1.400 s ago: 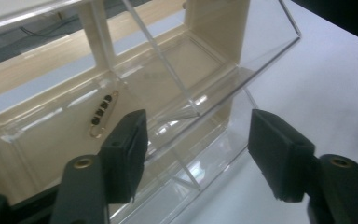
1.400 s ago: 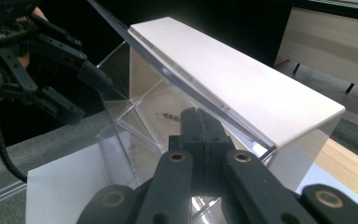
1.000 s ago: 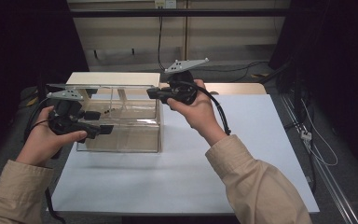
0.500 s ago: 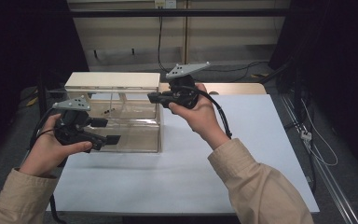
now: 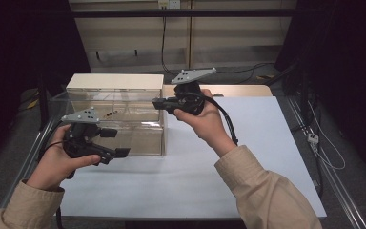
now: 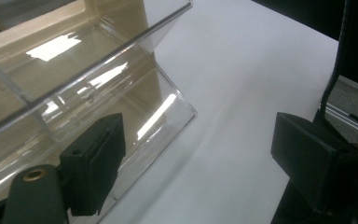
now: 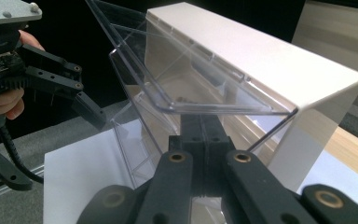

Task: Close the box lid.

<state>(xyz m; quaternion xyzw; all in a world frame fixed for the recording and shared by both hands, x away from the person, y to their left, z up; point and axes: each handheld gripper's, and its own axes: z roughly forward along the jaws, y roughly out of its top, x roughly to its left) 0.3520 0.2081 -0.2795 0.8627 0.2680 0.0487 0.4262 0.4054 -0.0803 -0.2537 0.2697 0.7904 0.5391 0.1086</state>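
A clear plastic box (image 5: 133, 140) with a white back panel (image 5: 116, 81) stands on the white table sheet (image 5: 248, 157). Its clear lid (image 7: 177, 79) is tilted up. My right gripper (image 5: 156, 102) is shut, and its joined tips (image 7: 200, 122) rest right under the lid's front rim at the box's right top corner. My left gripper (image 5: 116, 142) is at the box's front wall. Its jaws have just been opening and stand wide with nothing between them. One pad (image 6: 95, 161) is in front of the clear wall (image 6: 135, 112), the other (image 6: 312, 163) over the sheet. A small dark item (image 5: 109, 114) lies inside.
The sheet stretches bare to the right of and in front of the box. A strip of wooden tabletop (image 5: 238, 90) shows behind it. Metal rails (image 5: 336, 191) run along the table's sides, and cables (image 5: 321, 143) lie on the floor at the right. My left gripper (image 7: 86, 109) also shows in the right gripper view.
My left hand has moved right and down along the box's front, and its jaws stand wider. The right hand and the lid have stayed put.
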